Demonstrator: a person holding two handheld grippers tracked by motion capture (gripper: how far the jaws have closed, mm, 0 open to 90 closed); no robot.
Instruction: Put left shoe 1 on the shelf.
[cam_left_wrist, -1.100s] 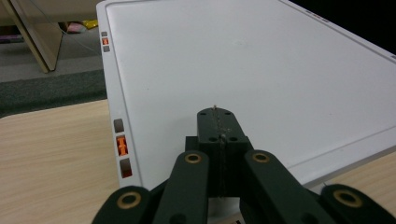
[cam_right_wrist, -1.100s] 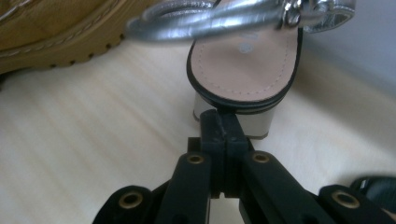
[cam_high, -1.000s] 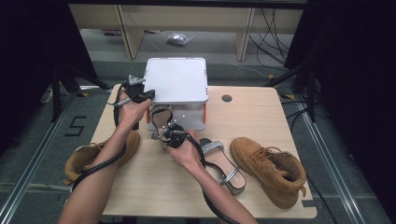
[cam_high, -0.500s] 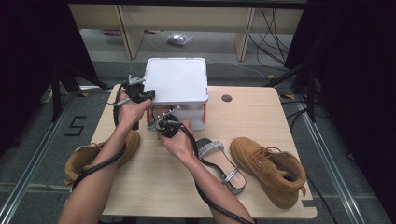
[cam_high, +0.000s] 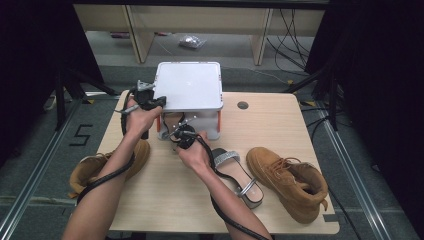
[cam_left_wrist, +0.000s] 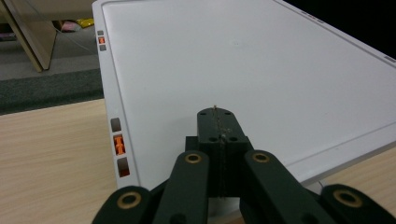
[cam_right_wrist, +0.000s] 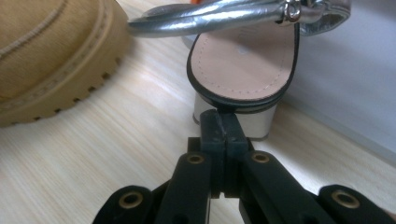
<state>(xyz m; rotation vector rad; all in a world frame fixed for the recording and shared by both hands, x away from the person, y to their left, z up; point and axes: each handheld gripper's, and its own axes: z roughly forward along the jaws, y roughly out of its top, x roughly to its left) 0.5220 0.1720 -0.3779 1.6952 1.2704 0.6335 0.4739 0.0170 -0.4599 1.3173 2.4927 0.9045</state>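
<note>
A white box with a flat lid (cam_high: 190, 85) stands at the back of the wooden table (cam_high: 270, 120). My left gripper (cam_high: 159, 101) is shut, its tips over the lid's (cam_left_wrist: 243, 56) left part, as the left gripper view (cam_left_wrist: 218, 122) shows. My right gripper (cam_high: 172, 131) sits low at the box's front. It is shut, and its tips (cam_right_wrist: 223, 123) touch the back of a block-heeled sandal (cam_right_wrist: 243, 60) with a silver strap. I cannot tell whether they press on it. A white wall of the box rises just beside that sandal.
A second silver-strapped sandal (cam_high: 239, 175) lies on the table right of my right forearm. One tan boot (cam_high: 290, 180) lies at the right front. Another (cam_high: 95, 167) sits at the table's left edge and shows beside the sandal (cam_right_wrist: 51, 51). Orange latches (cam_left_wrist: 119, 144) line the lid's edge.
My right gripper has moved away from me toward the box's front. My left gripper has stayed at the lid's left edge.
</note>
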